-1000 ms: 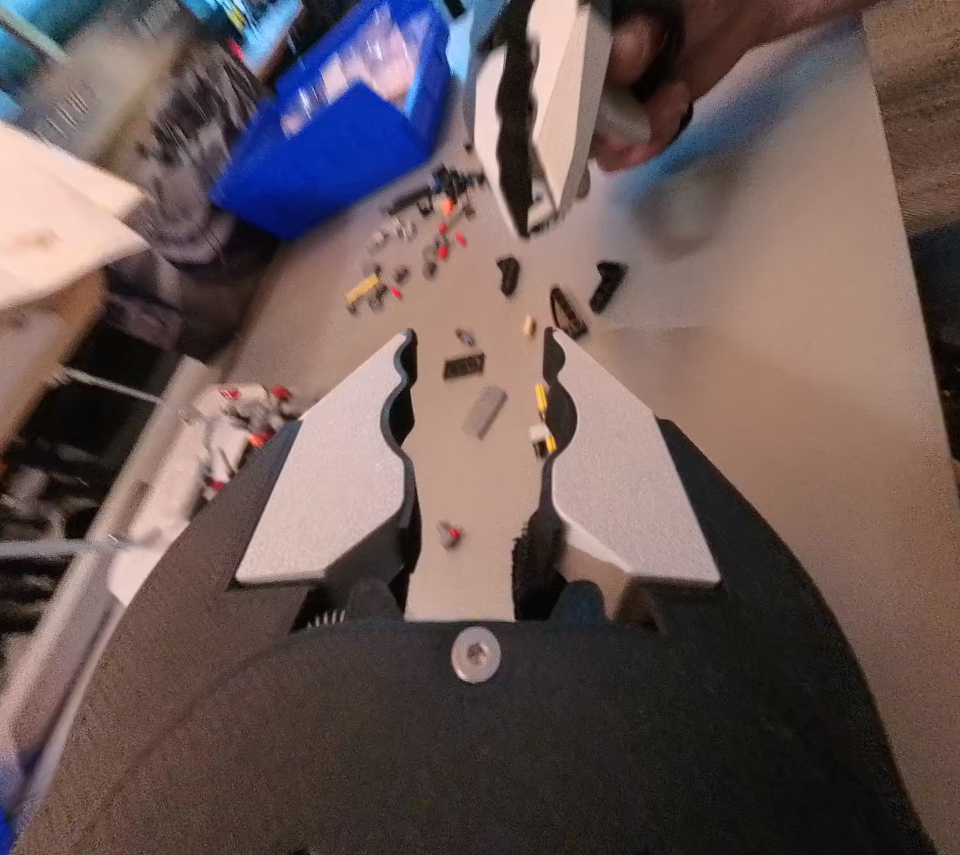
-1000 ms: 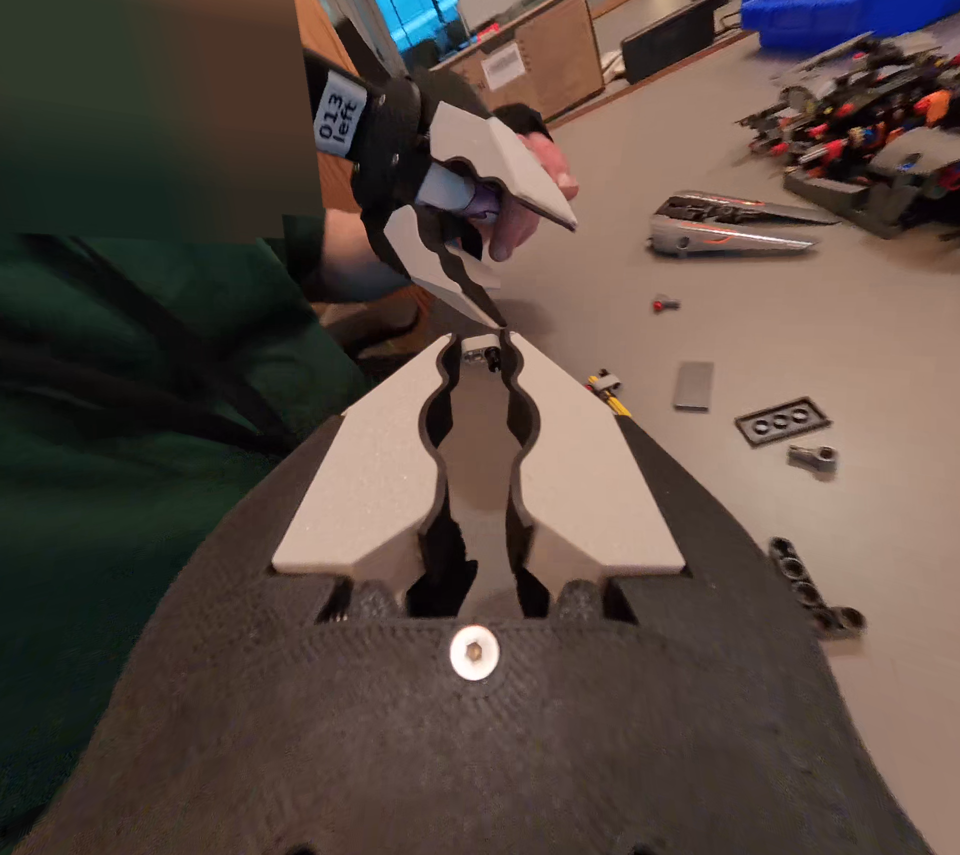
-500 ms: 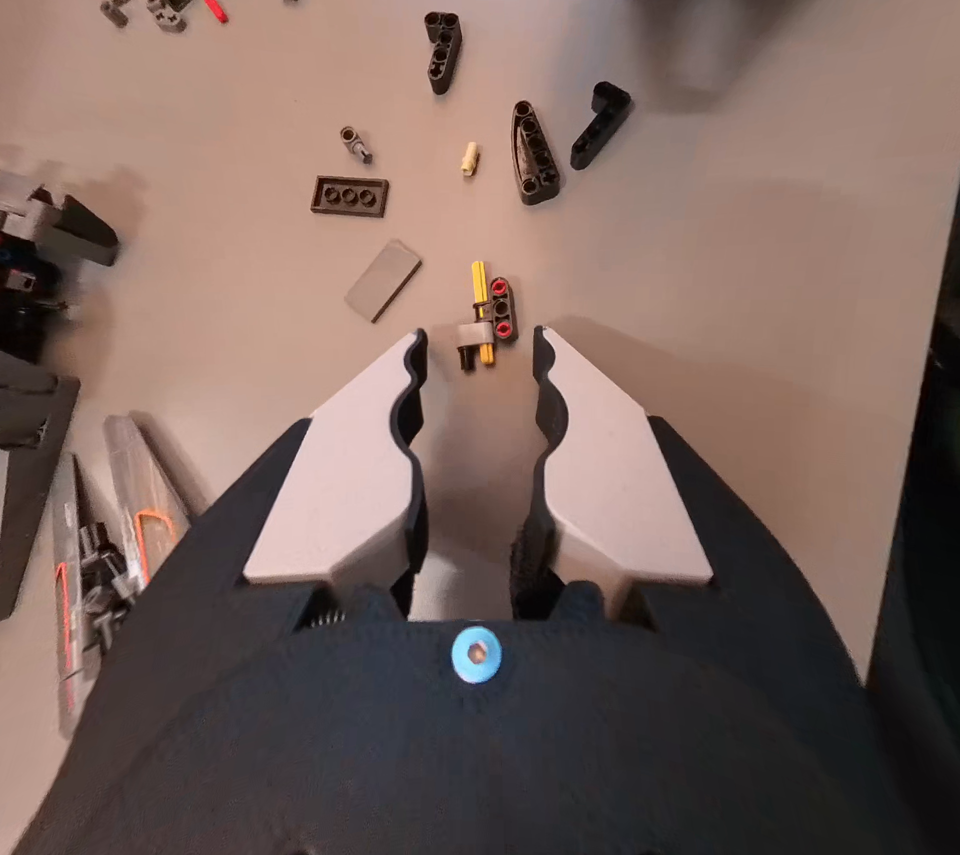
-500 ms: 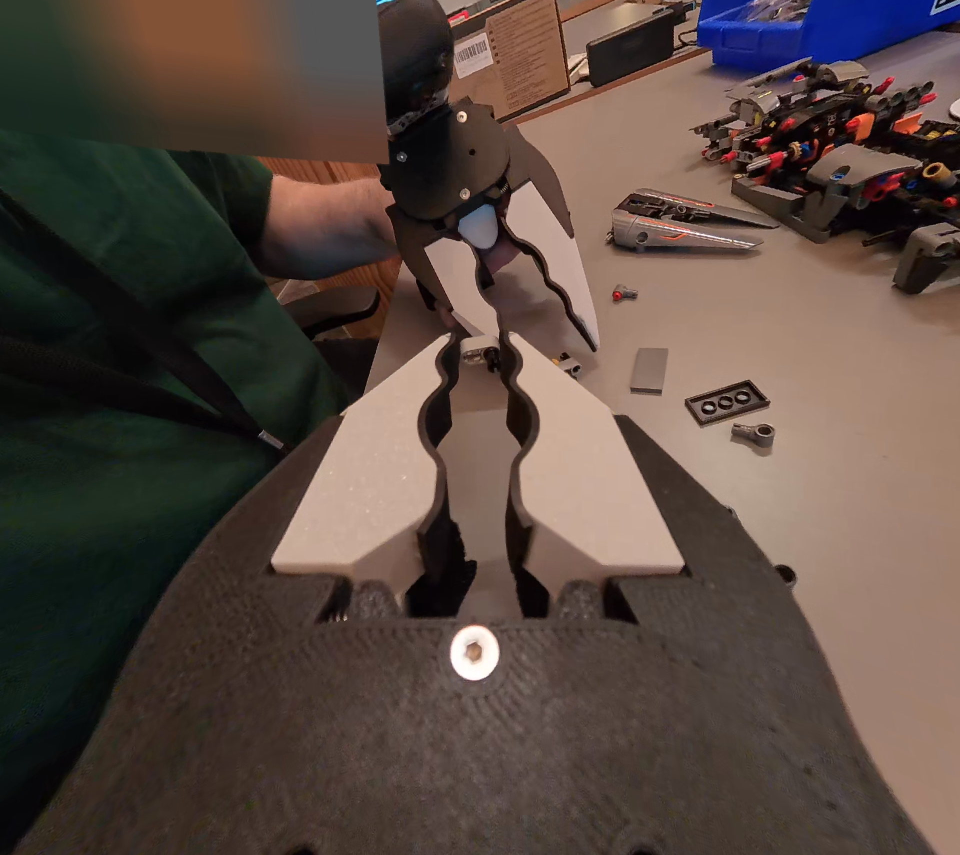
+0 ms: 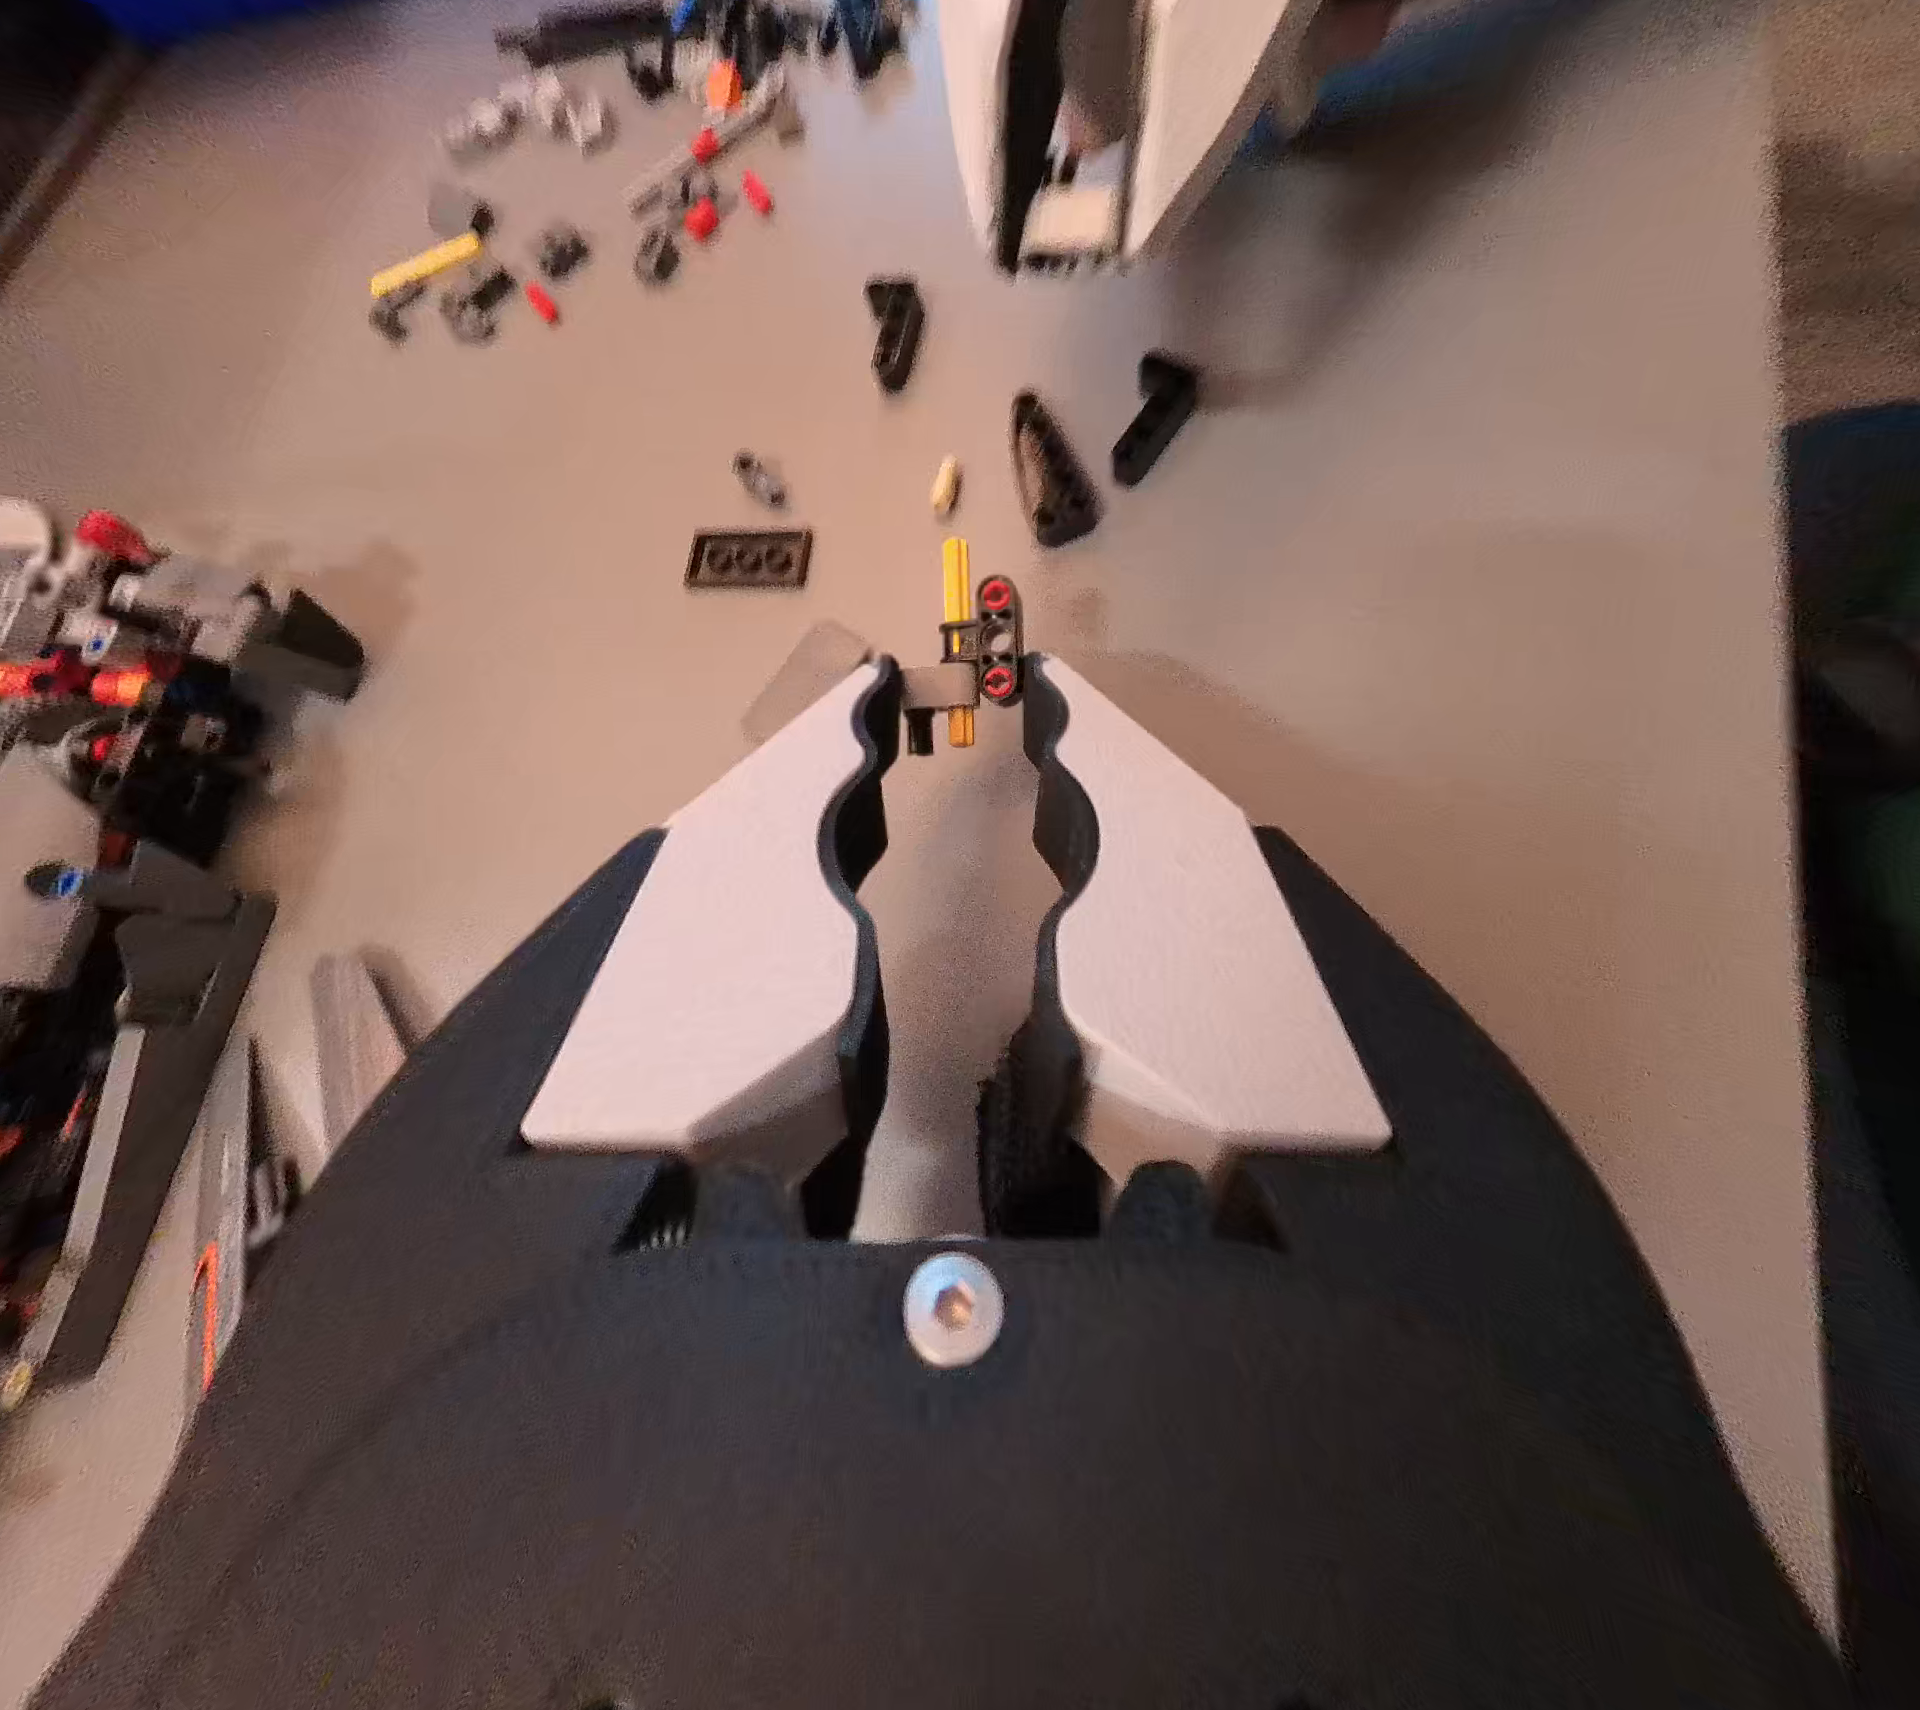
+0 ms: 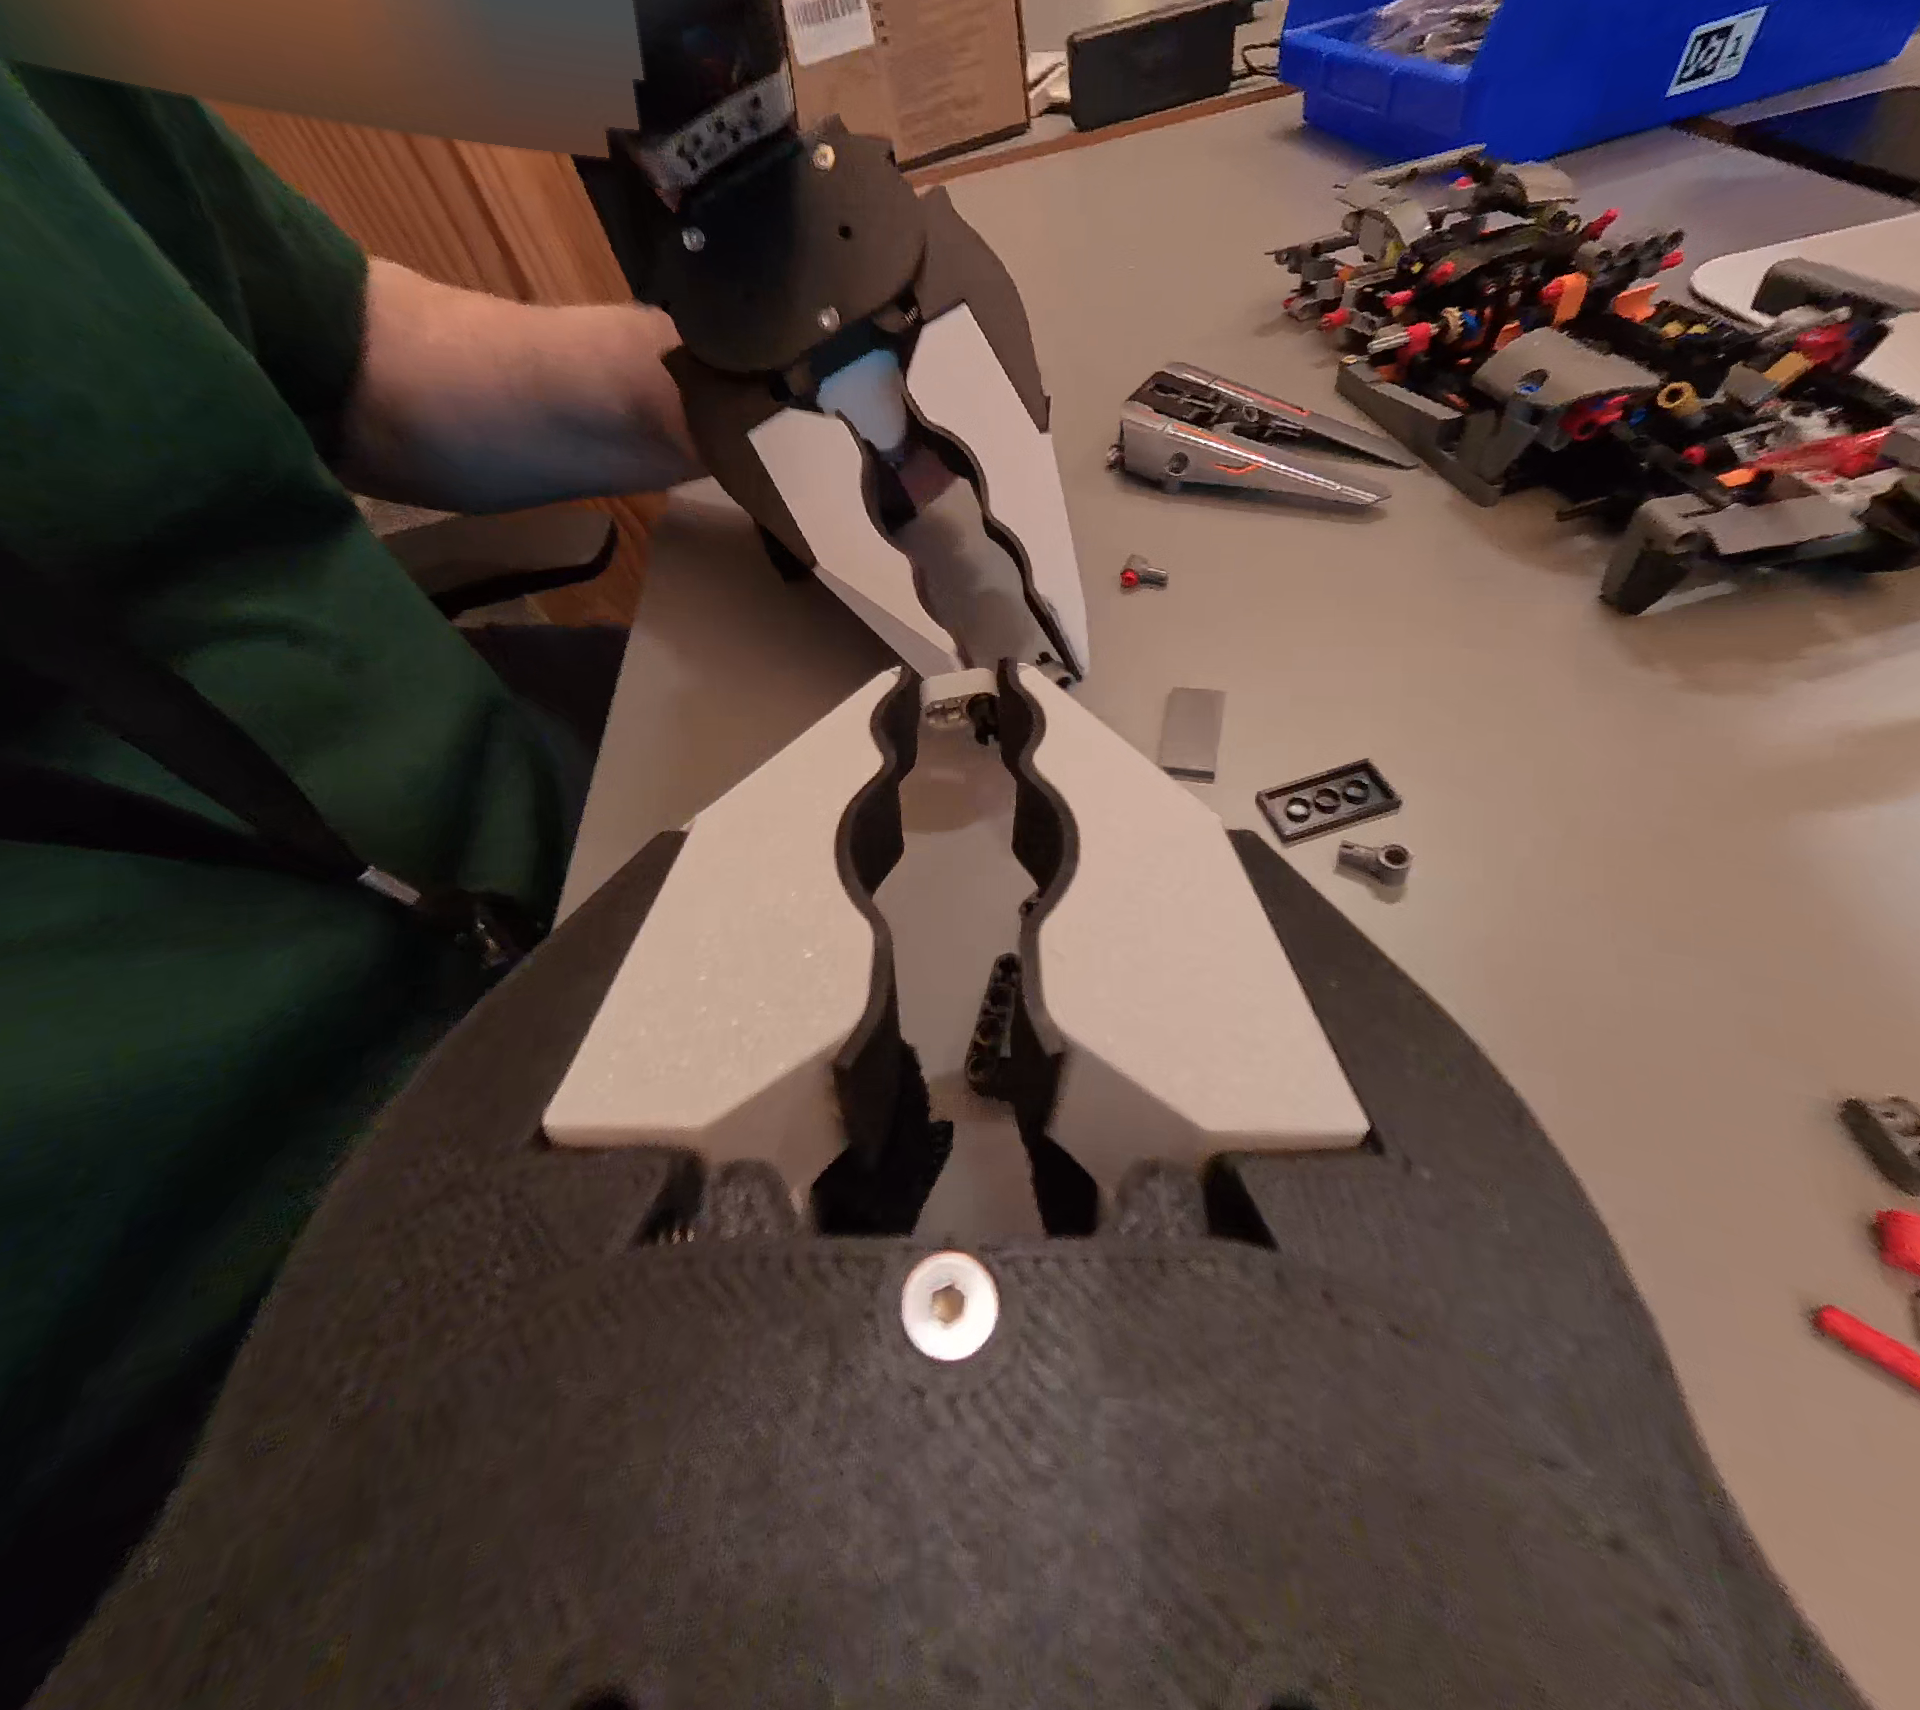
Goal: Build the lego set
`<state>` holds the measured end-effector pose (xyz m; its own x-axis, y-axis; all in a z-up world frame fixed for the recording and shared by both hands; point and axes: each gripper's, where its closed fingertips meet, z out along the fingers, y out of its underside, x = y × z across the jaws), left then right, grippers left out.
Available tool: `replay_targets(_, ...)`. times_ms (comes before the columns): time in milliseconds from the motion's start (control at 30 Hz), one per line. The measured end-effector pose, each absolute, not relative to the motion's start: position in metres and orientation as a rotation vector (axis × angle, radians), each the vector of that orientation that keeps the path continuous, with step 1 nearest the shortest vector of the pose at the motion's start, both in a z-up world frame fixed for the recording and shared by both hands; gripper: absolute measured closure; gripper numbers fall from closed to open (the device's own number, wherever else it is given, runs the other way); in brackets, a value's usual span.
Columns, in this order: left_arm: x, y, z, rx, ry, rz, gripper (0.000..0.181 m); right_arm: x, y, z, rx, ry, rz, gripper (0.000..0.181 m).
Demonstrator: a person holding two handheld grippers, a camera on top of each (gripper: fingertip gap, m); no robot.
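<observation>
My left gripper is open, its tips low over the grey table. Between them lies a small assembly: a yellow axle, a black beam with red pins and a grey connector. Whether the fingers touch it is unclear. My right gripper is shut on a small light grey connector piece with a black pin. It holds the piece just in front of the left gripper. It also shows at the top of the left wrist view.
A part-built lego car stands at the right, seen also at the left. Nearby lie a pointed grey panel, a grey tile, a dark three-hole plate, black beams and a loose-parts pile. A blue bin stands behind. The grippers' ends are close to 7 cm from one another.
My left gripper has swung down and moved forward until the small assembly lies between its tips, and its jaws have narrowed. The right gripper has kept its grey piece and come closer.
</observation>
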<state>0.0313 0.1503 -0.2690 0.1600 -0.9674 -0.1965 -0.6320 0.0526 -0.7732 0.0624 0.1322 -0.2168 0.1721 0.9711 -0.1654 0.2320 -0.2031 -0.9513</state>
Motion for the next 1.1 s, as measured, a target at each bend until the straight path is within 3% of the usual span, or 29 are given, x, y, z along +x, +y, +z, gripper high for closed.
replay_targets(500, 0.051, 0.168, -0.216, -1.282, 1.632, -0.755, 0.160, 0.063, 0.163, -0.198, -1.486, -1.311, 0.832, 0.168)
replay_targets(1100, 0.057, 0.168, -0.226, -1.277, 1.619, -0.790, 0.160, 0.069, 0.171, -0.211, -1.512, -1.262, 0.845, 0.168)
